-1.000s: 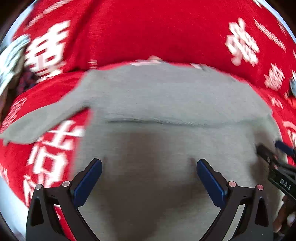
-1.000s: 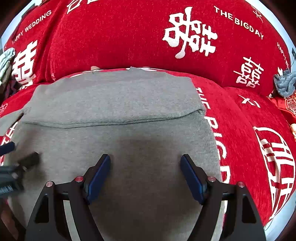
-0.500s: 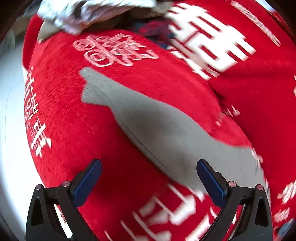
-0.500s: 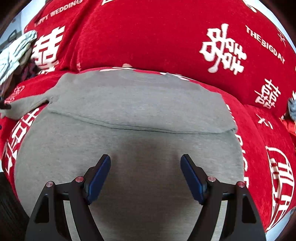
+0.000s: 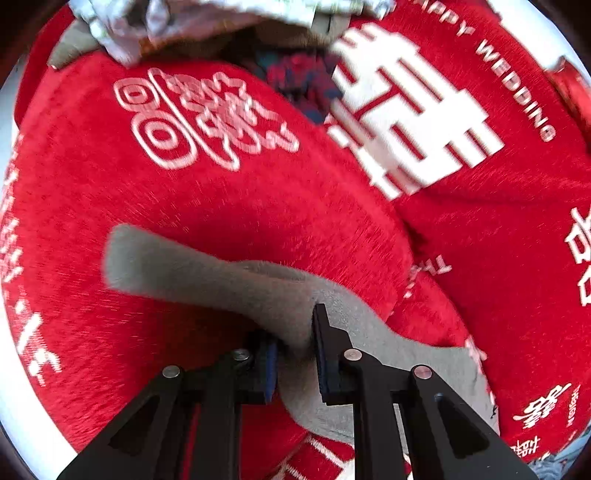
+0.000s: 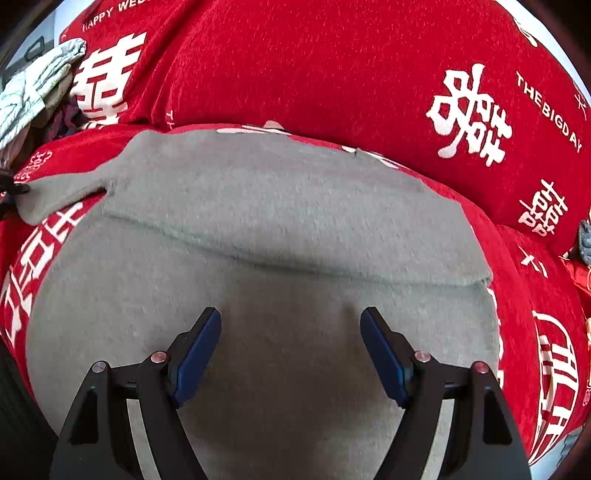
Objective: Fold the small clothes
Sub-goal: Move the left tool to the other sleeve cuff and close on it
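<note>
A small grey knit top (image 6: 266,229) lies flat on a red cover with white characters. Its upper part is folded down over the body, with a fold edge across the middle. Its left sleeve (image 5: 192,269) sticks out sideways over the red cover. My left gripper (image 5: 295,350) is shut on that sleeve near the shoulder, the grey cloth pinched between the blue pads. My right gripper (image 6: 290,354) is open and empty, hovering over the lower middle of the top's body.
A pile of pale crumpled clothes (image 5: 207,22) lies at the far end of the cover; it also shows in the right wrist view (image 6: 33,92). A red cushion (image 6: 332,62) with white print rises behind the top. A grey-blue item (image 6: 585,240) sits at the right edge.
My left gripper swung left from the top's body to the sleeve and closed on it. My right gripper shifted slightly left over the body and stayed open.
</note>
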